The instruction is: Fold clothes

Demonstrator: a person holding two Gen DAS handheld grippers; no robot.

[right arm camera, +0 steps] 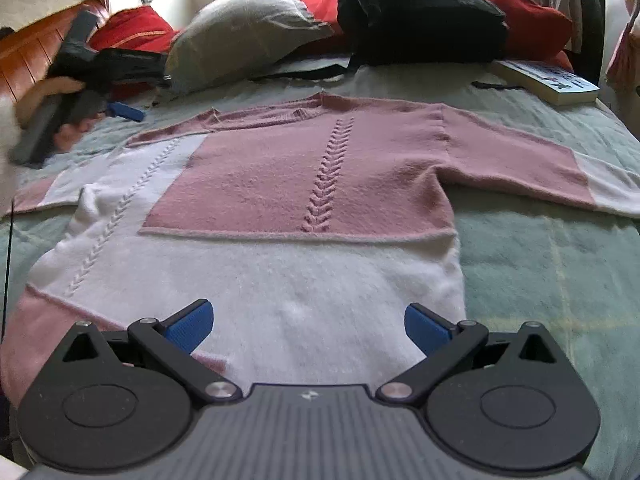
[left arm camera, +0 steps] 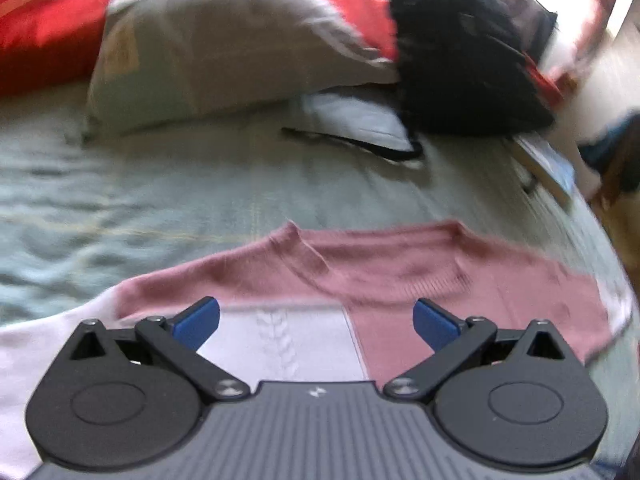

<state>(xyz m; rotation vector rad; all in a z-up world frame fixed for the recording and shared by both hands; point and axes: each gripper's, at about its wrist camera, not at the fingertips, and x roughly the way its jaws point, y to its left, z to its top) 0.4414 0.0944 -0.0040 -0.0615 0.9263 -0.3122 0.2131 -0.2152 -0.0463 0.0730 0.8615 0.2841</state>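
A pink and white knitted sweater (right arm camera: 304, 184) lies flat on the bed, neck away from me and one sleeve (right arm camera: 560, 172) stretched out to the right. My right gripper (right arm camera: 309, 328) hangs open over the white hem, nothing between its blue pads. In the left wrist view the sweater (left arm camera: 400, 272) shows its pink shoulder and collar, blurred. My left gripper (left arm camera: 316, 322) is open above that shoulder area and holds nothing. The left gripper (right arm camera: 120, 111) also appears in the right wrist view at the far left, in a hand, beside the left sleeve.
A green blanket (right arm camera: 540, 260) covers the bed. Behind the sweater lie a grey pillow (right arm camera: 240, 36), red cushions (right arm camera: 528, 20), a black backpack (right arm camera: 416, 12) and a book (right arm camera: 548, 80) at the right edge. A wooden headboard (right arm camera: 28, 56) stands at far left.
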